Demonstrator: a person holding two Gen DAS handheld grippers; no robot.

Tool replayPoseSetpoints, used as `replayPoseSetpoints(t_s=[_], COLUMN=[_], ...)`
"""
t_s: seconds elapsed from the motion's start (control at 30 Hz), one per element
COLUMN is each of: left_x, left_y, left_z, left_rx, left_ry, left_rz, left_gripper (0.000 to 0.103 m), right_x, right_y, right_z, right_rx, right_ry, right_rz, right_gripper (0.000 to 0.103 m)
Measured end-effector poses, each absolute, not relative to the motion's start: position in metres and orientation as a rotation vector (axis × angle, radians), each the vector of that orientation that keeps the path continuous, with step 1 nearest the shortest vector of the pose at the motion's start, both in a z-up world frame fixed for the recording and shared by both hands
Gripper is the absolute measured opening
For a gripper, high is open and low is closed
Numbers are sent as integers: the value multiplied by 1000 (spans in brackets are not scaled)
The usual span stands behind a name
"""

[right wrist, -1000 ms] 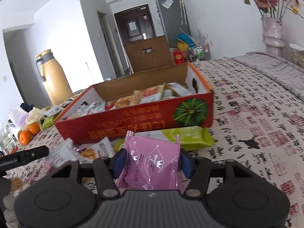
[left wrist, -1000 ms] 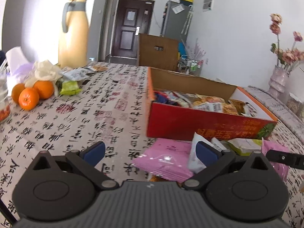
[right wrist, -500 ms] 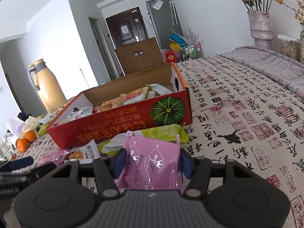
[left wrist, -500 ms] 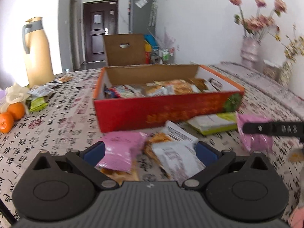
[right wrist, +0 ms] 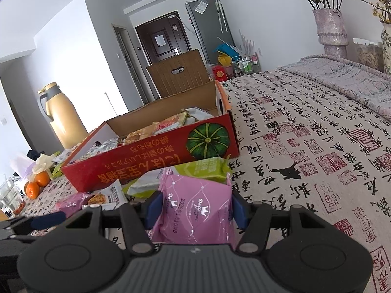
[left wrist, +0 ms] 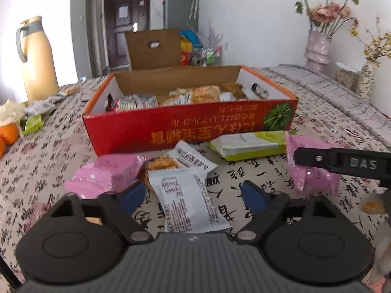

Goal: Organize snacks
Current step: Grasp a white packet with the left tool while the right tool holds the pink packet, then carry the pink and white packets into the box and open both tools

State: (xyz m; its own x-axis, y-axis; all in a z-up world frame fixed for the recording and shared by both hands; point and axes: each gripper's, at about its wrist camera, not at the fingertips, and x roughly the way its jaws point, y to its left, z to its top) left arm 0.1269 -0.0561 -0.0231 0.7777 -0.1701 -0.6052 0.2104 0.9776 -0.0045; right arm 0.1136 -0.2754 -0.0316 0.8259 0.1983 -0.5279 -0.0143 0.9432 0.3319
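A red cardboard box [left wrist: 185, 124] holding several snack packets stands on the table; it also shows in the right wrist view [right wrist: 156, 156]. In front of it lie a pink packet [left wrist: 107, 175], a white packet [left wrist: 188, 202], an orange-and-white packet [left wrist: 180, 161] and a green-and-white packet [left wrist: 249, 145]. My left gripper [left wrist: 193, 197] is open, its fingers on either side of the white packet, low over the table. My right gripper [right wrist: 194, 210] is shut on a pink packet [right wrist: 195, 210], also seen in the left wrist view [left wrist: 312, 166].
A yellow thermos jug [left wrist: 36, 61], oranges [left wrist: 9, 133] and loose wrappers sit at the table's left. Flower vases [left wrist: 317, 48] stand at the far right. A brown cardboard box [left wrist: 154, 48] is behind the red one. The calligraphy tablecloth [right wrist: 305, 146] stretches right.
My left gripper swung right and came down over the loose packets, now straddling the white one. My right gripper, still holding the pink packet, shifted a little to the right of the box.
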Motion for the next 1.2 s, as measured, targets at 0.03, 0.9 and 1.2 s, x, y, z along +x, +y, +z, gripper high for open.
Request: replayPoseSetpoints(t_s=[0.03,0.9,1.2], left_x=[129,126,135], left_y=[-56,-54,-53], left_z=[-25,-14,12], left_rx=[59,-3,-13], left_ry=[662,646,566], left_rz=[-193,-147,-147], left_gripper=[78,46,46], right_x=[113,106,116], right_y=[-276,-276,-268], right_z=[-32,-25,-11], right_rx=[325,316,289], right_ry=[590,567,530], right_rz=[117,148,167], right_gripper=[58,58,58])
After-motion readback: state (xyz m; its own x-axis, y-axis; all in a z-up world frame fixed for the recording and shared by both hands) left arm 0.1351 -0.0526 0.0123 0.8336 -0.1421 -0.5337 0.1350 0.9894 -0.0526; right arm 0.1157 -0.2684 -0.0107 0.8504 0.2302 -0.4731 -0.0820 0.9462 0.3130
